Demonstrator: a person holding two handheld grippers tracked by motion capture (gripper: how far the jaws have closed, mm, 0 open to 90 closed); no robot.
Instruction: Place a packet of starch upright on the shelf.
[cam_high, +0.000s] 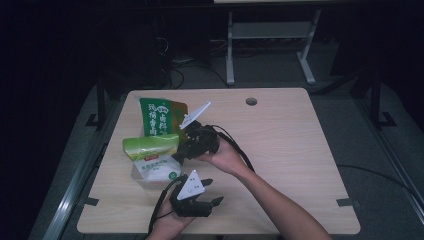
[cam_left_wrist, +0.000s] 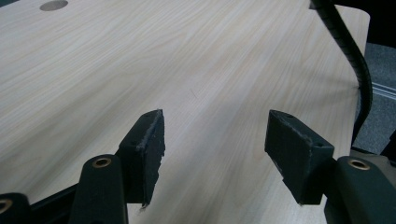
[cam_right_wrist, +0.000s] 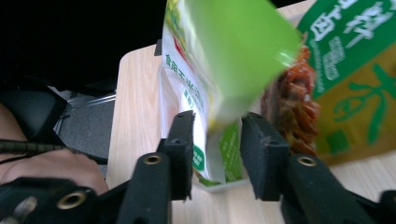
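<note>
1. The table (cam_high: 280, 145) is pale wood with a round hole near its far edge; the packets lie on its left half.
2. The white-and-green packet (cam_high: 152, 157) is a soft pouch with a light green top and a white lower body bearing a green label; the top part is bent over and lifted toward the right.
3. In the right gripper view the same white-and-green packet (cam_right_wrist: 219, 79) hangs in front of the jaws, its green part up and blurred. What it contains cannot be made out through the wrapper.
4. The right gripper (cam_high: 181, 152) reaches to the left across the table to this packet; in the right gripper view the right gripper (cam_right_wrist: 217, 154) has its two black jaws drawn close on either side of the pouch's lower edge, clamping it.
5. The green-and-yellow packet (cam_high: 161, 116) lies flat just beyond the first one, toward the far left of the table. In the right gripper view the green-and-yellow packet (cam_right_wrist: 350, 79) shows a printed picture of reddish-brown food; the real contents are hidden.
6. The left gripper (cam_high: 212, 192) sits at the near edge, just right of the packets, held in the person's hand and pointing right.
7. In the left gripper view the left gripper (cam_left_wrist: 215, 135) has its jaws spread wide apart over bare wood, gripping nothing.
</note>
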